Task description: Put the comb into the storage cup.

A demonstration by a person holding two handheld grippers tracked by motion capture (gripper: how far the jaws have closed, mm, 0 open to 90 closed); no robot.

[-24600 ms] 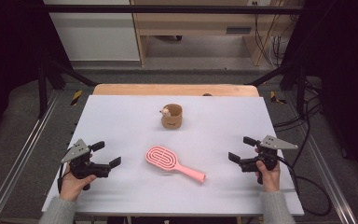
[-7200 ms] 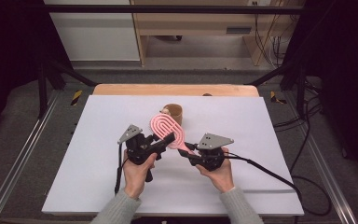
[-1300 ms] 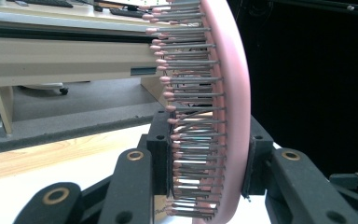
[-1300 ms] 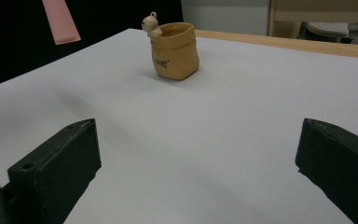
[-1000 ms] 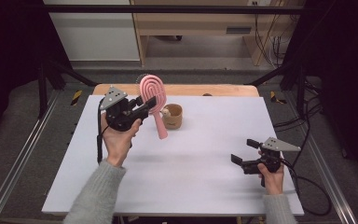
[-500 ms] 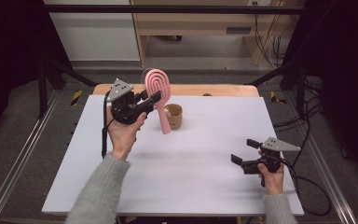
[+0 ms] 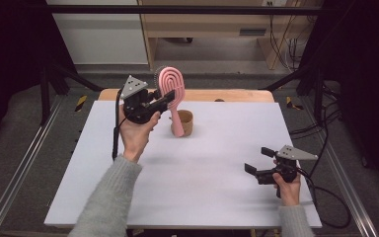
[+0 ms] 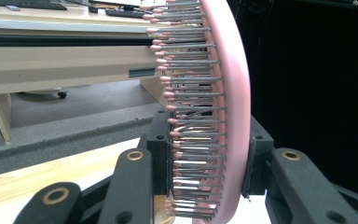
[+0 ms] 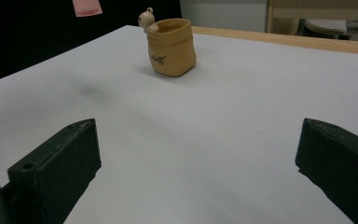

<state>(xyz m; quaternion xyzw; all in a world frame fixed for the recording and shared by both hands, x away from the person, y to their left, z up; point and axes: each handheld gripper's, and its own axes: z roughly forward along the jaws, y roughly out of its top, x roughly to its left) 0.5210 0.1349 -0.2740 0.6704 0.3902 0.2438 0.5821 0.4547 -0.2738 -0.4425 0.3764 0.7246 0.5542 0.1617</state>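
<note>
A: The pink hairbrush [image 7: 171,89] is clamped by its head in the left gripper [image 7: 164,98], handle down, above the far edge of the tabletop [image 7: 217,168]. Its handle tip is seen in front of the small tan pot [image 7: 185,122]; whether the rim has been entered cannot be told from above.

B: A knock is to be feared. If the handle is brought down off-centre, the light pot could be tipped or pushed toward the far edge. The grip could also slip, since bristles are pressed on one side.

A: That is shown by the left gripper view: bristles [image 8: 191,116] against one pad, the smooth back against the other.

B: In the right gripper view the pot [image 9: 170,46] is seen upright, a tiny figure [image 9: 146,19] at its rim. The right gripper [image 7: 256,160] is held spread and empty near the right edge.
</note>
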